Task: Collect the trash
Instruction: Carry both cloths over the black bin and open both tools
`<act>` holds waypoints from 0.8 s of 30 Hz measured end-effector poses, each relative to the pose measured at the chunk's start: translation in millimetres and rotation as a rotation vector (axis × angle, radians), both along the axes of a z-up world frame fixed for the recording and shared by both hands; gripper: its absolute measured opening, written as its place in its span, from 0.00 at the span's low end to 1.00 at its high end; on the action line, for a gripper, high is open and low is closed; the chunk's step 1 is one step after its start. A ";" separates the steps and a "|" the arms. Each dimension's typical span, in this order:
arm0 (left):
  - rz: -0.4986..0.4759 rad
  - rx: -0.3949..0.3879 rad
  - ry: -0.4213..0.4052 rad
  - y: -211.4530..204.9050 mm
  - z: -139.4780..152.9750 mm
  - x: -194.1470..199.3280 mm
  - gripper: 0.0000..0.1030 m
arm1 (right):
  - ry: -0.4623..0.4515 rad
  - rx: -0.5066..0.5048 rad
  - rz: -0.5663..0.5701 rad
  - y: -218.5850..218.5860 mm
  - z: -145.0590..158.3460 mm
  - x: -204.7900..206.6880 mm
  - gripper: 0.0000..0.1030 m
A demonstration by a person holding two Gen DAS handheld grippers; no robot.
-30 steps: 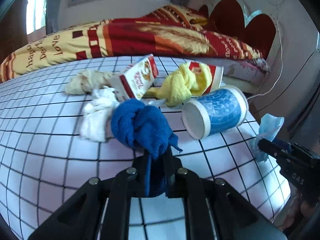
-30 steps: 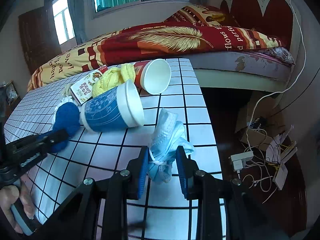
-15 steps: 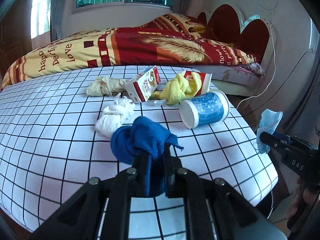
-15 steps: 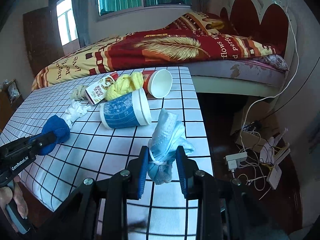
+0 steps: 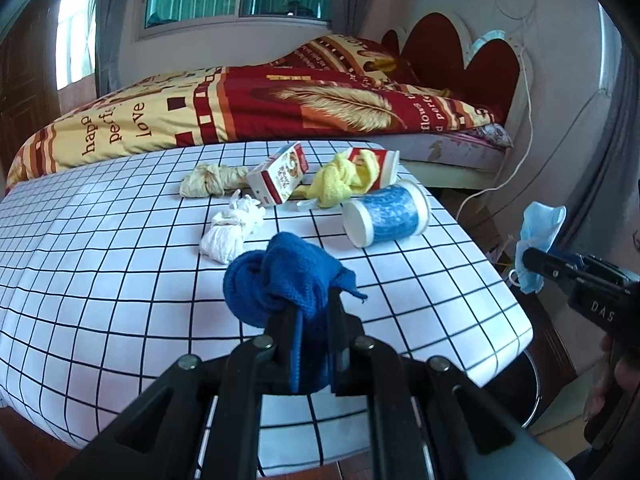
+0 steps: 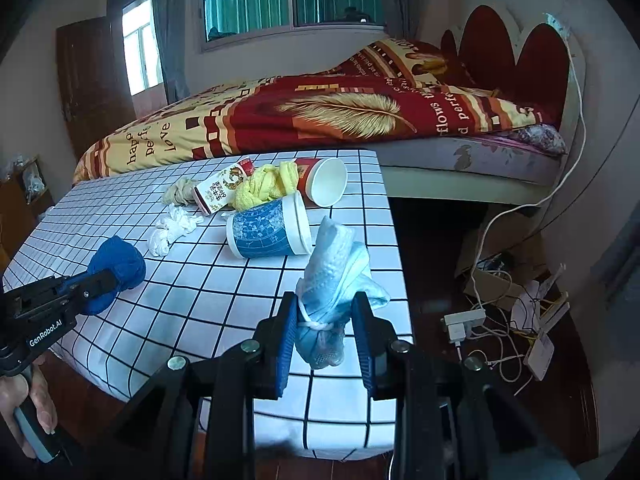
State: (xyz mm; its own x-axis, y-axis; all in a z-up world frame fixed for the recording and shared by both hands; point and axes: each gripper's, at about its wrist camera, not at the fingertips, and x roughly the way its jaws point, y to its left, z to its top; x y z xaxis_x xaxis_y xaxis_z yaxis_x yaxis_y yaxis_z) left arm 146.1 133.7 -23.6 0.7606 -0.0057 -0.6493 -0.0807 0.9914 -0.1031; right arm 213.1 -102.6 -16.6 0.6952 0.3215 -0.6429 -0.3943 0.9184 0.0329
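My left gripper (image 5: 310, 312) is shut on a knotted blue cloth (image 5: 280, 280), held up over the near part of the checked table (image 5: 120, 280). My right gripper (image 6: 326, 312) is shut on a crumpled light-blue face mask (image 6: 332, 272), lifted above the table's right front corner. The mask (image 5: 538, 236) also shows at the right of the left wrist view, and the blue cloth (image 6: 116, 268) at the left of the right wrist view. On the table lie a blue paper cup (image 5: 388, 216), a red-and-white cup (image 6: 320, 184), a yellow cloth (image 5: 344, 180), a small carton (image 5: 280, 180), white tissue (image 5: 232, 232) and a beige rag (image 5: 208, 180).
A bed with a red and yellow quilt (image 6: 320, 116) stands behind the table. On the dark floor to the right lie a power strip (image 6: 464, 322), tangled cables and a cardboard box (image 6: 500, 248). A dark round bin (image 5: 516, 392) sits below the table's right corner.
Both grippers have pulled back and up from the table with the blue cloth and the mask still in them. The table and its litter look smaller and farther away.
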 end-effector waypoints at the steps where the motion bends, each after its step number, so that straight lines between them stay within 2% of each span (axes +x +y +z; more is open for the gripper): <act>1: -0.010 0.000 -0.001 -3.3 1.0 -2.5 0.10 | -0.004 0.001 -0.002 -3.3 1.6 -4.1 0.29; 11: -0.126 0.010 -0.025 -55.8 6.7 -18.4 0.10 | -0.031 0.002 -0.064 -50.5 13.4 -35.5 0.29; 24: -0.355 0.009 -0.016 -165.7 -5.8 -21.8 0.11 | -0.017 -0.017 -0.207 -147.0 1.6 -65.3 0.29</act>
